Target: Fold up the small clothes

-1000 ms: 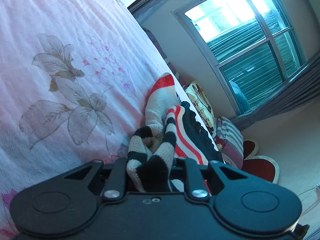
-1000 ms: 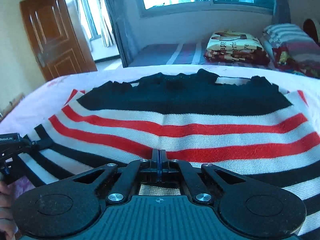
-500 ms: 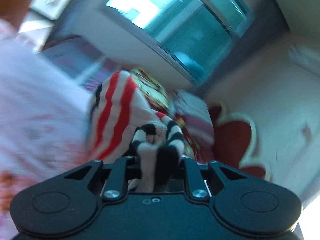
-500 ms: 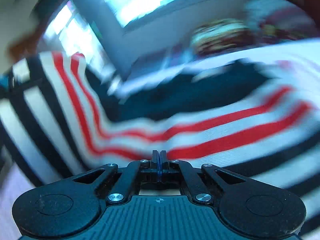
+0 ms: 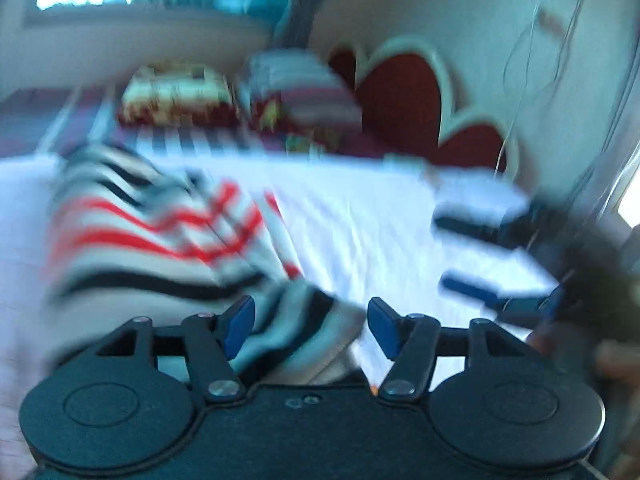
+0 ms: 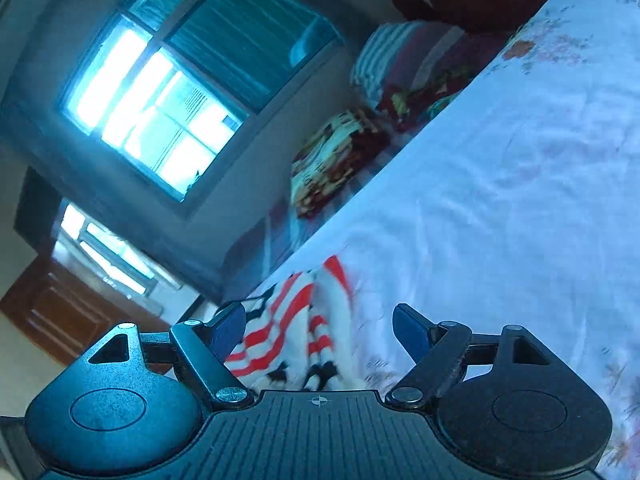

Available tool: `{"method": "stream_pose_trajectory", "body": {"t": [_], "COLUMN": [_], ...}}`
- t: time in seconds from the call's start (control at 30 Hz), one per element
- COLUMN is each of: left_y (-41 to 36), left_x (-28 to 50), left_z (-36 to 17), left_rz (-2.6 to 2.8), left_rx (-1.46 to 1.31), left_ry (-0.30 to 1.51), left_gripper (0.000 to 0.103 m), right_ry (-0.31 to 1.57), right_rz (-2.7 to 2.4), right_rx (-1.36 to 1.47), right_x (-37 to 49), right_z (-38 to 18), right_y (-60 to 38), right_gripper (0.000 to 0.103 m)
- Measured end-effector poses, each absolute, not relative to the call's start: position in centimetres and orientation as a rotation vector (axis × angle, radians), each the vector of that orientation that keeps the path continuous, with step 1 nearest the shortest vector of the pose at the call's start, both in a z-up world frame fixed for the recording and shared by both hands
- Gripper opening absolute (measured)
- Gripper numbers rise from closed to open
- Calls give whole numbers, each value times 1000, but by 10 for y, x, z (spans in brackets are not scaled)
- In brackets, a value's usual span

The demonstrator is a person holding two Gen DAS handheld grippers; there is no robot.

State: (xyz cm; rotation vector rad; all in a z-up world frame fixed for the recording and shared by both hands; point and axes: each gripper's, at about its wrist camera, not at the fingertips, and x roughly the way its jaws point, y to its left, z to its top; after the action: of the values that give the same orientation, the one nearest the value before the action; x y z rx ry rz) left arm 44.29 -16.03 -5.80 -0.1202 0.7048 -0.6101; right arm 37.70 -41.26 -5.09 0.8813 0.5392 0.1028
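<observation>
A small knit sweater (image 5: 160,236) with red, black and white stripes lies bunched on the pale floral bedsheet (image 5: 372,216), left of centre in the blurred left wrist view. My left gripper (image 5: 310,322) is open, with a fold of the sweater lying loose between its blue pads. My right gripper (image 6: 318,326) is open too, just above the sweater's edge (image 6: 296,332) on the bedsheet (image 6: 500,208). The right gripper also shows at the right of the left wrist view (image 5: 472,256), open and blurred.
Folded patterned blankets (image 5: 176,96) and striped pillows (image 5: 304,92) lie at the far side of the bed. A red and white headboard (image 5: 404,92) stands at the right. A window (image 6: 168,92) and a wooden door (image 6: 60,312) are beyond the bed.
Both grippers have opened and let go of the sweater, which has dropped in a bunched heap on the sheet. Both cameras have swung sharply, and the left view is blurred.
</observation>
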Motion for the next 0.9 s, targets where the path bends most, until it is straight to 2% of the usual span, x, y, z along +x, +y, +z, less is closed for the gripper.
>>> {"method": "stream_pose_trajectory", "body": {"t": [0.1,0.2,0.43,0.5,0.53,0.6,0.67,0.77,0.9], "left_y": [-102,-63,-45,-35,-35,-31,-30,-30,-39], "left_x": [447,471,472,469,470,468,473,486,499], "left_z": [-53,-70,-98,-100,-102,-102,-97,-93,-89], "left_rz": [-448,-333,-329,-320,-317,-311,-311,-301,-327], "left_rx": [-134,-166,-245,-263,-264,-259,-249,-233,-213], "left_ry": [641,717,797,798,800,797,778,771,759], "left_gripper": [60,58,59,61,61,61,61,58,57], "right_ry": [628,701,811,865,899,913,909,803,545], "right_rz": [189,212,211,214,208,193,175,190,291], "right_rx": [929,963,891,850,821,732,598,397,448], "right_x": [387,390,429,446,455,465,468,454,415], "right_z": [-62,-72,-74,-79,-83,-86,-86,-84,-75], "right_y": [-390,-373,-358,-349,-343,-329,-313,-291,-302], "right_gripper": [80,80,78,57,53,34,32,21,19]}}
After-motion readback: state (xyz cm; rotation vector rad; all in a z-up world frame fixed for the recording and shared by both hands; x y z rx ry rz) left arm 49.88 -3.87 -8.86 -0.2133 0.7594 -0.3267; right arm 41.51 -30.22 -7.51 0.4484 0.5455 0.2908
